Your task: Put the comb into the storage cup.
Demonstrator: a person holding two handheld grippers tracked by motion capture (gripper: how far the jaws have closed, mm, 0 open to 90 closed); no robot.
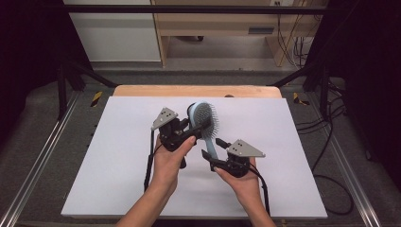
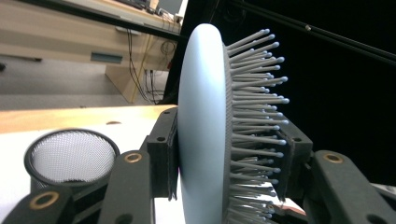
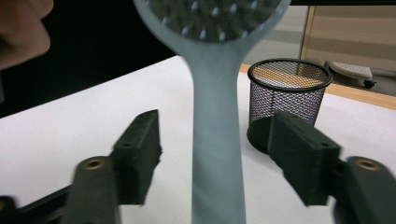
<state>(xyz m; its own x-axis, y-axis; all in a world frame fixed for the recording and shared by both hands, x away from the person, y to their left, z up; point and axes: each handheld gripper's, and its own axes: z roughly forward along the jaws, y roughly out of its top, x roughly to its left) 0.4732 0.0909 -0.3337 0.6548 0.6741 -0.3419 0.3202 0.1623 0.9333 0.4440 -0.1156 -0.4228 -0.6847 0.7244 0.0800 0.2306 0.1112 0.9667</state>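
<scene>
Above the middle of the white table (image 1: 118, 156), a pale blue hairbrush (image 1: 204, 124) is being held up between the two hands. The left gripper (image 1: 191, 126) is clamping the brush's oval head: in the left gripper view, one black pad is pressing on the smooth back of the head (image 2: 201, 140) and the other is sitting among the grey bristles (image 2: 254, 107), which are pointing toward three o'clock. The left hand (image 1: 168, 161) is wrapping around that gripper's body, with its grey three-cornered plate lying toward ten o'clock from the brush.

The brush's handle (image 3: 217, 154) is hanging down toward six o'clock, into the gap of the right gripper (image 1: 211, 152). In the right gripper view, the two jaws are standing apart on either side of the handle, with clear space showing between each pad and the handle, so this gripper is not pressing on the brush. The right hand (image 1: 241, 182) is cupping that gripper from below, at about five o'clock from the brush.

A black mesh cup (image 3: 287, 100) is standing upright on the table behind the brush, at about two o'clock from the handle in the right gripper view; its round rim is also showing at eight o'clock in the left gripper view.
</scene>
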